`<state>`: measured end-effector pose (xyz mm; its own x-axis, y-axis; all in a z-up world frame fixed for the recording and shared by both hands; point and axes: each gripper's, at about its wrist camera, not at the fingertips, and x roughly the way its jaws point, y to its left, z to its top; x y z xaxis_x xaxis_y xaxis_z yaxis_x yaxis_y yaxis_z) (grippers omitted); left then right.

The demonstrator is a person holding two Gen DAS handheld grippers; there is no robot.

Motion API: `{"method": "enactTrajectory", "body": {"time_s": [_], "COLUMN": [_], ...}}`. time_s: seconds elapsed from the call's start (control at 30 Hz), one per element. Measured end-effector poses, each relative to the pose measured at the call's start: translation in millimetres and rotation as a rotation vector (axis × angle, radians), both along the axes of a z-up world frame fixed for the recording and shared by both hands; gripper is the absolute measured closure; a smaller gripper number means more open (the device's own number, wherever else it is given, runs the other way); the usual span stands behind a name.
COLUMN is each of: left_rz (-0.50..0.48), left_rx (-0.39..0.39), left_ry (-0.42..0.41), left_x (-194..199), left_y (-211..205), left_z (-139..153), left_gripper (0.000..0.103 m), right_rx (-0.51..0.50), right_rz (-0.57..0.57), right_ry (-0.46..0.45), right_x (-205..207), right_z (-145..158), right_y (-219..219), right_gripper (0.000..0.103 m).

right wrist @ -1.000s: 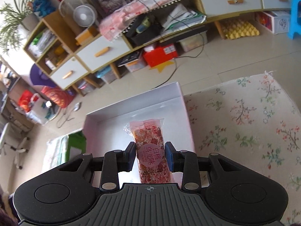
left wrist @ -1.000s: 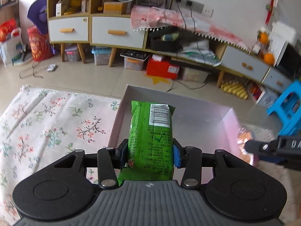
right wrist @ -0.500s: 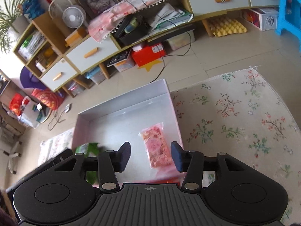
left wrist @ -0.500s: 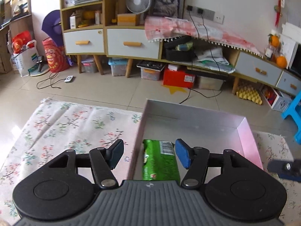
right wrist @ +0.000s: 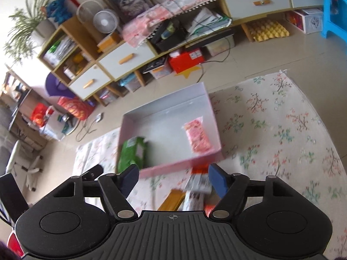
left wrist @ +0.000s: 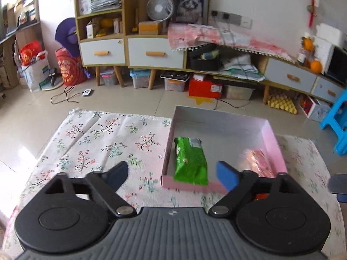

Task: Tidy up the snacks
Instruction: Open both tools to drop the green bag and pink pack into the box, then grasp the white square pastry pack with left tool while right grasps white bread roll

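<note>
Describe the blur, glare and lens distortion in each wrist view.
Left wrist view: the pink snack pack and the box's near wall smear with motion; the green snack pack stays sharper; window glare whitens the floor at left; fisheye bends the cabinets. Right wrist view: the snacks just below the box are streaked; the whole room tilts and curves.

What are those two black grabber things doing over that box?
A person is tidying snacks into the pink box on the flowery cloth. The green packet and the pink packet lie inside it, apart from each other. The left gripper and right gripper hold nothing; their jaws are opening wider. More snack packets wait on the cloth just outside the box.
</note>
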<state>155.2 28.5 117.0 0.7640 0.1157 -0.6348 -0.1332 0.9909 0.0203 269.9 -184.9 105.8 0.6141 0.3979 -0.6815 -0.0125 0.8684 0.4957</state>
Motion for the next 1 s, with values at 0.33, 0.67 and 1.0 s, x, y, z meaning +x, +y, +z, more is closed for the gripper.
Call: {"method": "enactTrajectory", "body": {"time_s": [0.33,0.67,1.0], "left_rz": [-0.081,-0.125,-0.1], "left_rx": [0.062,-0.004,-0.089], "left_ry": [-0.079,-0.027,0.03], "left_x": [-59,-52,-57], "left_y": [-1,4,23], "left_z": [2,-13,-35], "left_gripper": [0.001,0.001,0.001], "right_rx": [-0.066,-0.137,-0.179], "right_rz": [0.096,0.113,0.129], "right_ry": [-0.075,-0.054,-0.038], "right_x": [-76,-88,-83], "right_z": [1,-19,-30], "right_y": [11,15,18], "right_gripper": [0.011,0.011,0.011]}}
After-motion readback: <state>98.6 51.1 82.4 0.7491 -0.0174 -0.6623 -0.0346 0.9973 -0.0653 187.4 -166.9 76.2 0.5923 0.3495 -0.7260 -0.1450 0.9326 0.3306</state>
